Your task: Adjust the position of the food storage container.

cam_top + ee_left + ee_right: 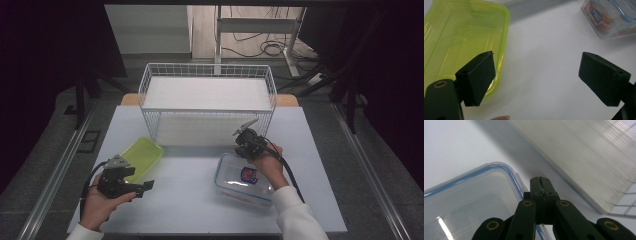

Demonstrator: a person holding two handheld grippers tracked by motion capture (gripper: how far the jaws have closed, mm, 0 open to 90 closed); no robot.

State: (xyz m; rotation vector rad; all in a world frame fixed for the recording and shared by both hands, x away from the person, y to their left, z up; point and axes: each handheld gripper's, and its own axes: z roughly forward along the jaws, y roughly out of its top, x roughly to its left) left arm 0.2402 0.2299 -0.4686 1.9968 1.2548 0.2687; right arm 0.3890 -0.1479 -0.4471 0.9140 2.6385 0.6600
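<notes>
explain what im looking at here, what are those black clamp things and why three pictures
A person sits at a white table and holds a black hand-held two-jaw gripper in each hand; there is no robot arm. The high view looks down from above. The other two come from small cameras riding on each gripper, looking along its jaws.

On the table stand a white wire basket, a yellow-green translucent plastic tray and a clear plastic box with a blue-rimmed lid.

The left gripper has its jaws wide open with nothing between them, just beside the tray. The right gripper has its jaws pressed together at the edge of the box lid; they seem to pinch a lid flap, but the pictures do not show this clearly.
</notes>
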